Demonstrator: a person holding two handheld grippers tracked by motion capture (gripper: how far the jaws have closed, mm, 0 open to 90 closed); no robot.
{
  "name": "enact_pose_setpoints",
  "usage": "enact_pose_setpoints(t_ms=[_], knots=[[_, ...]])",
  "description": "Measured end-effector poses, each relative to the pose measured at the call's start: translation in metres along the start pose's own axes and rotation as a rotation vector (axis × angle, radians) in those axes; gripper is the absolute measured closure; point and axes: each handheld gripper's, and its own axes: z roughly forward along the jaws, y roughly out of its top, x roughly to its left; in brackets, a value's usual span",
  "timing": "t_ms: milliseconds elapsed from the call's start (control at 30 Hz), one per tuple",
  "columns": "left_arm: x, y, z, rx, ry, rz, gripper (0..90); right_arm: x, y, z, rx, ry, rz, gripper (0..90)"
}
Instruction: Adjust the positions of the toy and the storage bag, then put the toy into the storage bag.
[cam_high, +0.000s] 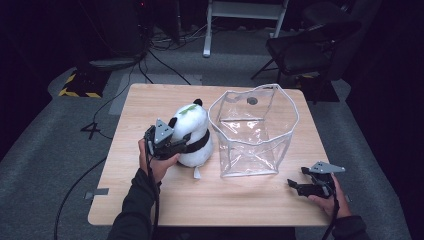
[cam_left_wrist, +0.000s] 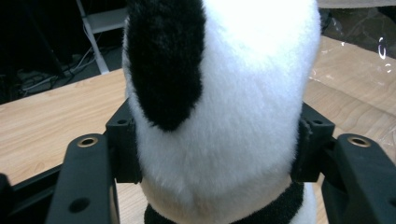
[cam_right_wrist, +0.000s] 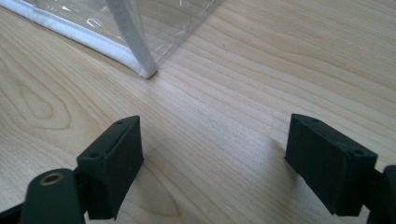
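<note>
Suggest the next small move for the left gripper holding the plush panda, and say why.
Probably lift: the left gripper has its jaws clamped on both sides of the black-and-white plush panda, which sits on the light wooden table beside the open clear plastic bag with white trim. Raising it would clear the bag's rim. The right gripper rests open nearby.

Clear bag (cam_high: 252, 135) open at the top, toy panda (cam_high: 192, 132) right beside it on the left, bare bench (cam_high: 210, 197) in front, right gripper (cam_high: 300, 184) near the bag's corner
</note>
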Motion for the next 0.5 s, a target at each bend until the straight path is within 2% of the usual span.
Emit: enact_pose_setpoints(t_ms=[167,333,500], knots=[[0.001,0.0,-0.001,-0.02,-0.011,0.008,39.8,0.0,0.0,0.0,0.0,0.0,0.001,19.0],[0.001,0.002,-0.005,-0.035,0.007,0.02,41.3,0.0,0.0,0.0,0.0,0.0,0.001,19.1],[0.005,0.008,-0.013,-0.062,0.017,0.005,41.2,0.0,0.0,0.0,0.001,0.002,0.001,19.1]])
